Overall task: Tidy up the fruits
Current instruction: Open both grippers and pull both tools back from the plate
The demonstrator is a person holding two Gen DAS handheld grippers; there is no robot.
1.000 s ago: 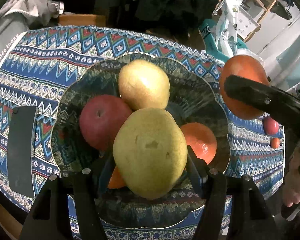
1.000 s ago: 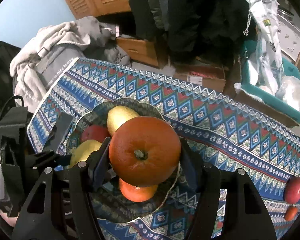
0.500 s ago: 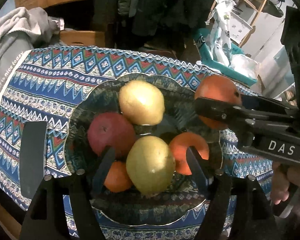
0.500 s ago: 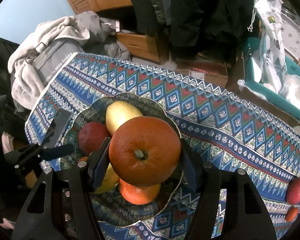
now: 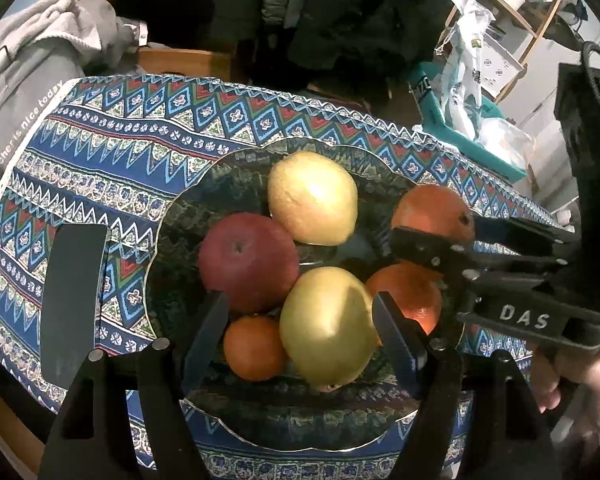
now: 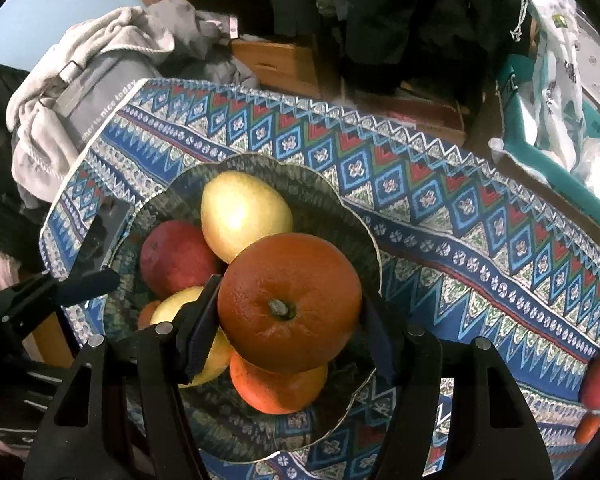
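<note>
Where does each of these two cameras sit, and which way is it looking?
Left wrist: on the left gripper, looking steeply down at the bowl; a hand shows.
Right wrist: on the right gripper, looking down past its big orange into the bowl; no hand clearly shows.
Shared: bowl, red apple, patterned cloth.

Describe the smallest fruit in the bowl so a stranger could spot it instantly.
Start at the dark scalloped bowl on the patterned blue tablecloth. At its near edge, between the red apple and the front yellow pear, sits the small orange. It is much smaller than the two oranges on the right.
</note>
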